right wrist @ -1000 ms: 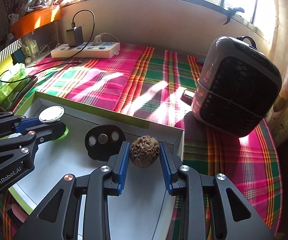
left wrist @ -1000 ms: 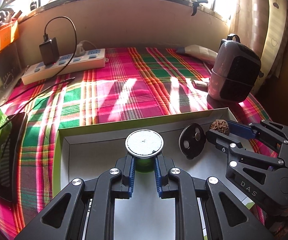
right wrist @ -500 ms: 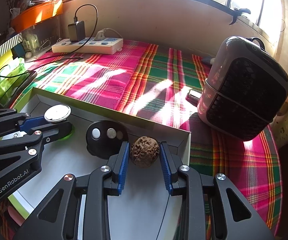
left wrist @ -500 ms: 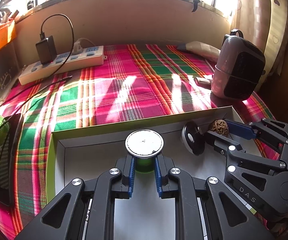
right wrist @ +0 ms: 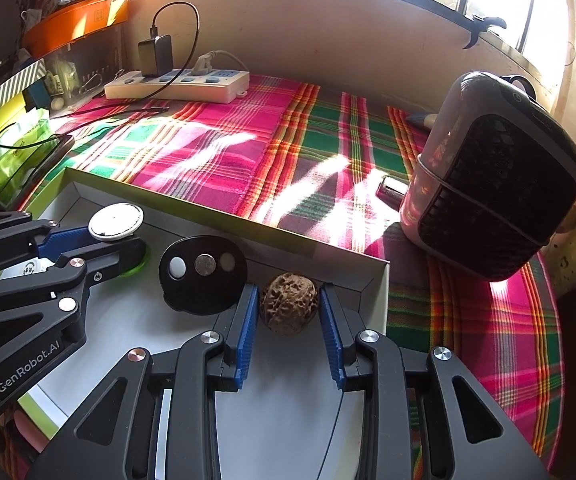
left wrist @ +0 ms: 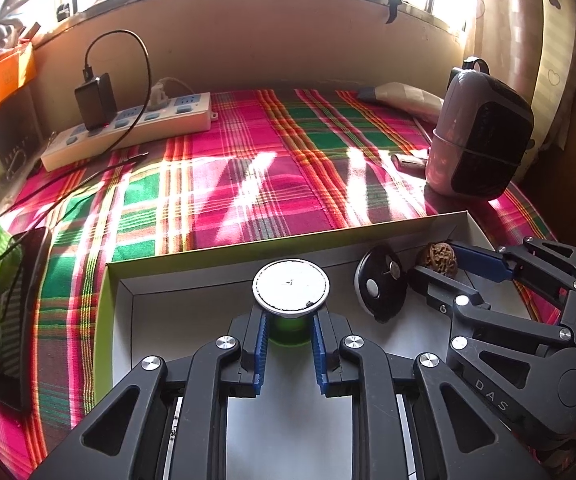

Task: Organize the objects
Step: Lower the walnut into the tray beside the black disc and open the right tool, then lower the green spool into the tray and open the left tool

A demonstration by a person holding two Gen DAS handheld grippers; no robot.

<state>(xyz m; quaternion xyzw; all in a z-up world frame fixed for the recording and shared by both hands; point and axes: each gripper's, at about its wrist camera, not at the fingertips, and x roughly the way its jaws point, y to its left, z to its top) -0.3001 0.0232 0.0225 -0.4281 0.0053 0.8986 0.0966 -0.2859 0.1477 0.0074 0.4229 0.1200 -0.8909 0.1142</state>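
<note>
With the left claw [left wrist: 289, 334] just easing its jaws off the green white-capped jar [left wrist: 290, 292] inside the box [left wrist: 368, 230] and the right claw [right wrist: 289, 312] pinching the walnut [right wrist: 289, 303], I'd worry the round nut rolls against the black disc [right wrist: 203, 276] once released.

Green bottle [left wrist: 288, 330] mostly hidden under its round white cap [left wrist: 290, 288]; whether the blue pads [left wrist: 261, 344] touch it, hard to tell. Bottom of the walnut [right wrist: 289, 303] hidden from the left wrist view by the right gripper [right wrist: 288, 316]. Near part of the white box [left wrist: 120, 320] covered by black gripper arms. Phone [left wrist: 16, 320] cut off at the left edge. Small dark thing [right wrist: 391, 190] beside the heater [right wrist: 496, 200] too blurry to name. Shelf clutter [right wrist: 68, 76] too small to make out.
</note>
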